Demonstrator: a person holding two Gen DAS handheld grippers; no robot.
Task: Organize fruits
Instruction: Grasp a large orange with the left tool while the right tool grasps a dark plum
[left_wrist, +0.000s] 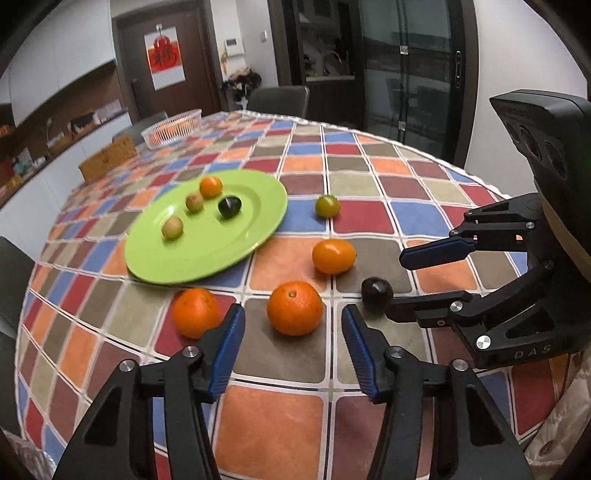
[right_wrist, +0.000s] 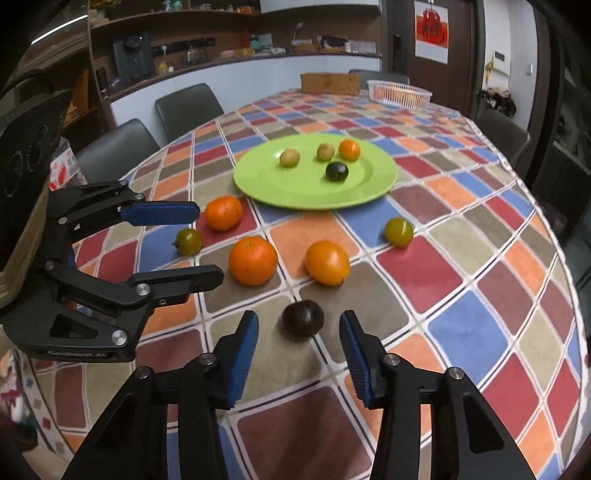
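A green plate (left_wrist: 229, 251) (right_wrist: 288, 192) holds two tan fruits, a small orange and a dark green fruit. On the checkered cloth lie two oranges (left_wrist: 294, 307) (left_wrist: 195, 312), a yellow-orange fruit (left_wrist: 333, 256), a green fruit (left_wrist: 327, 206) and a dark purple fruit (left_wrist: 376, 293) (right_wrist: 303, 317). My left gripper (left_wrist: 293, 317) is open, just short of the middle orange (right_wrist: 253, 260). My right gripper (right_wrist: 298, 319) is open, its tips level with the dark purple fruit's near side. It also shows in the left wrist view (left_wrist: 395, 282). Another green fruit (right_wrist: 189, 242) lies beside the left gripper (right_wrist: 208, 245).
A white basket (left_wrist: 173, 127) (right_wrist: 399, 94) with orange fruit and a wooden box (left_wrist: 107, 162) (right_wrist: 330, 83) stand at the table's far end. Grey chairs (right_wrist: 188, 107) surround the table. A counter with appliances runs along the wall.
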